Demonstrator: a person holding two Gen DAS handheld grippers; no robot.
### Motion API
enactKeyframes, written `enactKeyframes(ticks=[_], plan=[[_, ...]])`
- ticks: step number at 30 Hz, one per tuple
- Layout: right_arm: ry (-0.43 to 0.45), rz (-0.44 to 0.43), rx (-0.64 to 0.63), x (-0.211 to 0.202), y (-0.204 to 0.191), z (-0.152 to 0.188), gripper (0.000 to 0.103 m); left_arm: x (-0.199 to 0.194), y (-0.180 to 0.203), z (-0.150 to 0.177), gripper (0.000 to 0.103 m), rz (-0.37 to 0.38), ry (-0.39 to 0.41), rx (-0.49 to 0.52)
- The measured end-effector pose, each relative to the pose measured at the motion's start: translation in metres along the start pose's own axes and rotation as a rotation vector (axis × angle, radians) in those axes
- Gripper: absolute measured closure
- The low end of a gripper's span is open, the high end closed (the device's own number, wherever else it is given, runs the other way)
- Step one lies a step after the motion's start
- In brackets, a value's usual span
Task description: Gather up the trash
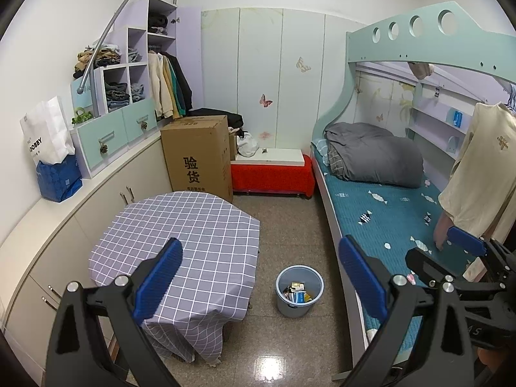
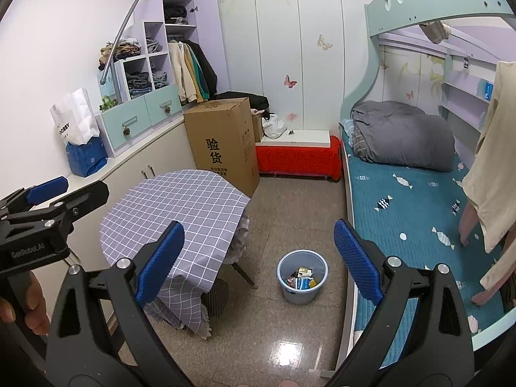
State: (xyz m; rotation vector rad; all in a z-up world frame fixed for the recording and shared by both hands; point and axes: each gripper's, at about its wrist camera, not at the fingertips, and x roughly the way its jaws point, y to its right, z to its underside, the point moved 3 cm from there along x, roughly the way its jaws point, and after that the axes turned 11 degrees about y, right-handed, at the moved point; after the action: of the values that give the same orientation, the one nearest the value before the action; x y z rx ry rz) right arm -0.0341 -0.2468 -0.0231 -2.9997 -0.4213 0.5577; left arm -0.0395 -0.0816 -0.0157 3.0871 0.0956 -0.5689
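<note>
A light blue trash bin stands on the floor between the table and the bed, with several wrappers and small boxes inside. It also shows in the right wrist view, with the trash in it. My left gripper is open and empty, held high above the floor, with the bin between its blue pads. My right gripper is open and empty, also well above the bin. The right gripper shows at the right edge of the left wrist view.
A round table with a grey checked cloth stands left of the bin, a stool beneath it. A bunk bed with a teal mattress and grey duvet is on the right. A cardboard box, red bench and white cabinets line the back and left.
</note>
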Motion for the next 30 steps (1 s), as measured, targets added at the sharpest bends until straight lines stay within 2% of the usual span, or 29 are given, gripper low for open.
enactKeyframes(ticks=[30], plan=[[-0.023,-0.004,0.017,0.005,-0.004,0.013,0.011,0.001,0.000,0.003,0.008,-0.001,-0.008,-0.001]])
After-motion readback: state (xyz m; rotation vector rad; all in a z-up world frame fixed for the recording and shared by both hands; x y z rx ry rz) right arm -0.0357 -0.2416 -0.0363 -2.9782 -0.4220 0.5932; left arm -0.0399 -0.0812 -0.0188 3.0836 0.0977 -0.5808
